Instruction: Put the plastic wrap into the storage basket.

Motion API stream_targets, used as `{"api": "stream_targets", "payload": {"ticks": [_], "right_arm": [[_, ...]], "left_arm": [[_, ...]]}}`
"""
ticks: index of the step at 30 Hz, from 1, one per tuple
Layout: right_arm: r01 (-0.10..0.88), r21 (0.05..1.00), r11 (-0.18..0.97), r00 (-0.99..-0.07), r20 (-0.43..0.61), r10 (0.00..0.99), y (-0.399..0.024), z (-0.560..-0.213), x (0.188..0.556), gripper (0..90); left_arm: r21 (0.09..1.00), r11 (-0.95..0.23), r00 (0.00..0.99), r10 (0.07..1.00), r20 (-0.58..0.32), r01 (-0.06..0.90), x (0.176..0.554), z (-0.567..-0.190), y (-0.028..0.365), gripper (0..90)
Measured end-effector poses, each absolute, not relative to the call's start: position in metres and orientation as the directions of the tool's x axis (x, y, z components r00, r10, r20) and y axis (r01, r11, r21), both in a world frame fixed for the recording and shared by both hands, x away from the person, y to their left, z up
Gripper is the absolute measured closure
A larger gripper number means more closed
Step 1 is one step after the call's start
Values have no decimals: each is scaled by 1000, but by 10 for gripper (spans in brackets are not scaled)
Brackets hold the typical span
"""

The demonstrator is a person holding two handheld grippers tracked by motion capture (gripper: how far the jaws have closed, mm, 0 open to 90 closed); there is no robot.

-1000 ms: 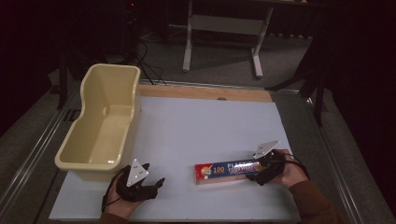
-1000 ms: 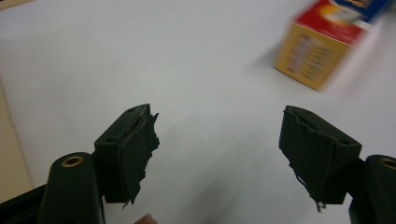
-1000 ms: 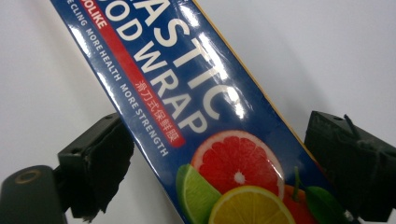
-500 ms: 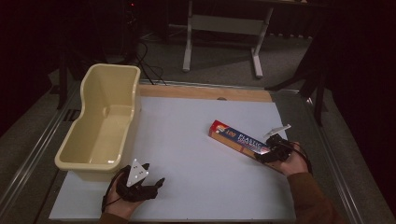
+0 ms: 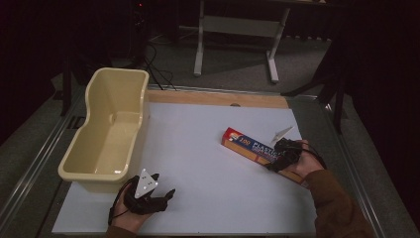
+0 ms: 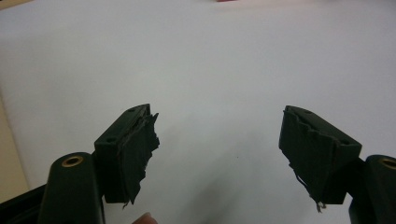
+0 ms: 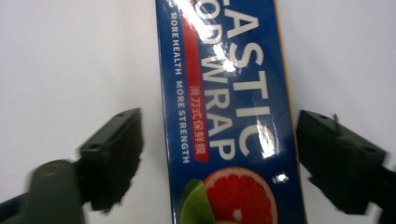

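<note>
On the worktop (image 5: 208, 163) we see the wrap box (image 5: 247, 147) lying aslant at the right, its near end hidden under our right tongs (image 5: 278, 161). Those jaws have just been opening and stand spread on either side of the box (image 7: 229, 116), with a gap on each side, not pressing it. Our left tongs (image 5: 166, 194) rest wide open on bare worktop near the tub (image 5: 106, 134). Box lettering is cut off.

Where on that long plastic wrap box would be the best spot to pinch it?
Probably across its narrow width, from above. The plastic wrap box lies flat on the white table, and the right gripper already straddles it, its open jaws beside the two long edges without touching.
</note>
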State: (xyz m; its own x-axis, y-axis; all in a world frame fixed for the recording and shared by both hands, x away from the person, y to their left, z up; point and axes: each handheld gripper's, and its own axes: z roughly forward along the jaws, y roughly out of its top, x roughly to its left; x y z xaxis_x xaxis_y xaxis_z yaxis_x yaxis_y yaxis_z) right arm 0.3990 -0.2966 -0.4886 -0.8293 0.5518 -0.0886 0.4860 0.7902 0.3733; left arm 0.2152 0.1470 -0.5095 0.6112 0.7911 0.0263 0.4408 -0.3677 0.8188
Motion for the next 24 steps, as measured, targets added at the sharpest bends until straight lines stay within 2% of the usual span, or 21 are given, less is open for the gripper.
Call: {"api": "stream_targets", "payload": {"ticks": [6,10,11,24], "right_arm": [[463,339,819,-850,-93,519,-289,-486,408,149],[444,312,840,-869,-80,489,-285,-484,412,327],[441,297,847,-871,-88,484,-284,-484,413,341],[473,228,851,-870,-32,492,-276,-488,425,356]], "left_arm": [[816,-375,616,787,30,440,216,-510,146,265],[816,-376,617,786,30,440,215,-510,146,265],[816,-376,618,786,29,440,215,-510,146,265],[815,-377,619,785,28,440,215,-510,144,265]]}}
